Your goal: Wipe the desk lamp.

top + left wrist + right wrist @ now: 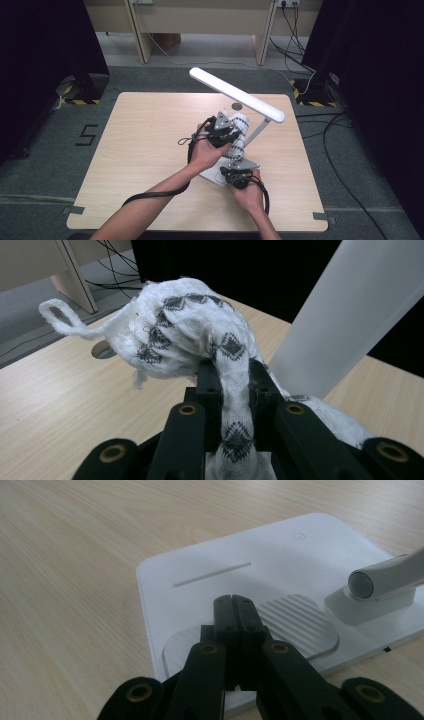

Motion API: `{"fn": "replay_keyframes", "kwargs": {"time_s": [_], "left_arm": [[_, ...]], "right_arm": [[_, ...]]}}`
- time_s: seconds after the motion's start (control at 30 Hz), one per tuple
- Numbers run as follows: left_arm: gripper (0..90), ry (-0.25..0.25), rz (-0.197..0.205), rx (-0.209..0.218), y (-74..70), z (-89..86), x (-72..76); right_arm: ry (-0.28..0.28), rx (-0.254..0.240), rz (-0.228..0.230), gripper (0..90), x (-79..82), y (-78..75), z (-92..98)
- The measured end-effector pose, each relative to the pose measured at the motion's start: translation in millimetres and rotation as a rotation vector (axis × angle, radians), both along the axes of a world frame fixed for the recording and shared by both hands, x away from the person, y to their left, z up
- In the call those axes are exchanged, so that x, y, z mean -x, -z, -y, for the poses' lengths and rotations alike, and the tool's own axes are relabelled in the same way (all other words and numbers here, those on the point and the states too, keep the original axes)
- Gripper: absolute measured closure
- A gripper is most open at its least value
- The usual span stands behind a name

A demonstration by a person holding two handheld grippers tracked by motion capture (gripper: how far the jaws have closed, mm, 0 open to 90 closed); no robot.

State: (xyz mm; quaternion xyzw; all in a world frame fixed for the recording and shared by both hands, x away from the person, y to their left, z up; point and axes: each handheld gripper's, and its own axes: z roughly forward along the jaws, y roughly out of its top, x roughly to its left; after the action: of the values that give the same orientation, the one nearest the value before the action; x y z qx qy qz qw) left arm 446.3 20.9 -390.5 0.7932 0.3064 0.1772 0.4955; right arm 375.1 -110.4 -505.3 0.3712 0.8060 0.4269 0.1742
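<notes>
Nearest the bottom edge of the high view, two forearms are seen entering; each hand carries one hand-held gripper, two in all. The right hand-held gripper is held low at the near edge of the lamp base. In the right gripper view its jaws are seen pressed together with nothing between them, the tips lying over one oval ribbed pad on the white base. One thin slot and one small round mark are counted on the base plate, and one hinge barrel sits at the foot of the lamp arm.

A little farther in, the left hand-held gripper is held above the base, beside the lamp arm. In the left gripper view its jaws are clamped on one white knitted cloth with a black diamond pattern; a strip of the cloth runs down between the two jaws and the rest bunches above the tips. One hanging loop is noted at the cloth's left side. In the high view the cloth is draped against the lamp arm, clear of the bench top.

Beyond, one long white lamp head is slanted over the bench. One round cable hole is seen in the bench near its far edge.
</notes>
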Motion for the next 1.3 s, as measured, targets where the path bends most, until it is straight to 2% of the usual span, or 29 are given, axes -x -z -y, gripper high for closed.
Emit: {"fn": "replay_keyframes", "kwargs": {"time_s": [0.17,0.2,0.4,0.57,0.9,1.13,1.3], "left_arm": [[79.6,-0.009,0.003,0.035,-10.2,-3.6,-0.1],[79.6,-0.01,0.012,0.032,-12.0,-4.4,-0.4],[79.6,-0.029,0.02,0.04,-15.4,-6.7,-3.3],[79.5,-0.052,0.029,0.019,-11.0,-6.6,-7.4],[79.5,-0.02,0.016,-0.012,4.8,7.1,-4.9],[79.5,-0.02,0.01,-0.039,15.0,12.9,-6.5],[79.5,-0.027,0.008,-0.042,20.8,15.5,-6.4]], "right_arm": [[0.001,0.003,0.001,90.0,-0.2,0.0,0.2],[0.014,-0.001,-0.026,90.0,1.7,-0.7,-0.4],[0.007,0.0,-0.014,90.0,0.9,-0.3,-0.2],[0.007,0.001,-0.011,90.0,0.8,-0.3,-0.1],[0.007,-0.002,-0.012,90.0,1.0,-0.3,-0.2],[0.005,-0.005,-0.013,90.0,0.9,-0.1,-0.1],[0.005,-0.003,-0.012,90.0,1.0,-0.2,0.0]]}}
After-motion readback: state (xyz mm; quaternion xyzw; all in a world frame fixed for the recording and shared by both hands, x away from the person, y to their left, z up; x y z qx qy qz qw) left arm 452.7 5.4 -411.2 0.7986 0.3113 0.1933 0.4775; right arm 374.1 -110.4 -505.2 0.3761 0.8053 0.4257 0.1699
